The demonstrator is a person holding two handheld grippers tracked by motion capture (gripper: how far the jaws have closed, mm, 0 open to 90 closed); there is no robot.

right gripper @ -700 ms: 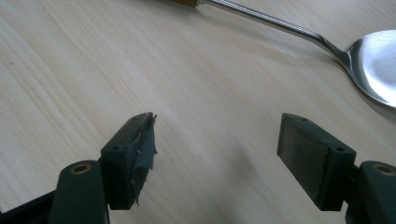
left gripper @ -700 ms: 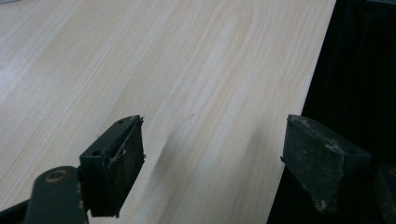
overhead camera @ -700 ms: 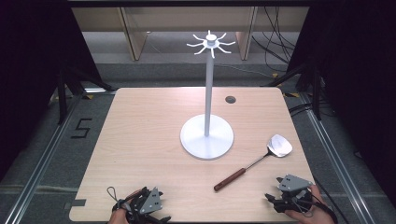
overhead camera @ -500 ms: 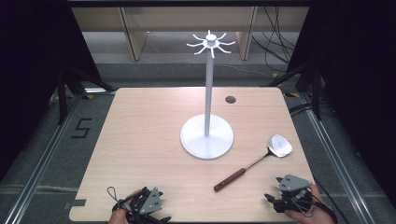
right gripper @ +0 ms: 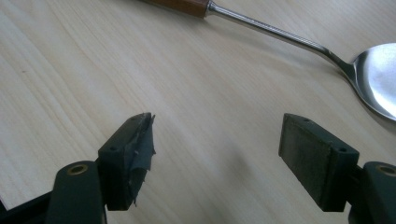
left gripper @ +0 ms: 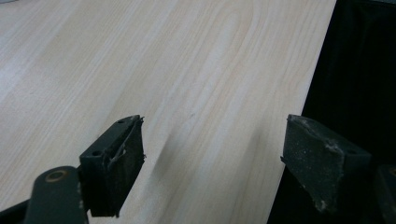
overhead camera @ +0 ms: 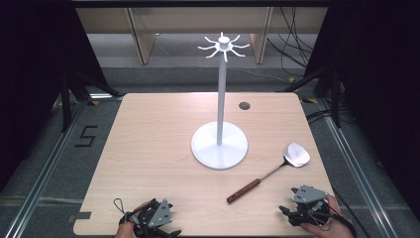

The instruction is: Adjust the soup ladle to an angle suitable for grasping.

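A metal spatula with a brown wooden handle lies on the wooden table, right of the white stand's round base. The stand's thin pole rises to a ring of hooks. My right gripper rests at the table's front right corner, open and holding nothing; the spatula's handle and blade lie just beyond its jaws. My left gripper sits at the front left edge, open over bare wood, close to the table's edge.
A small dark round hole marks the table's far side behind the stand. Cables trail on the floor at the back right. Metal rails run along the floor on both sides.
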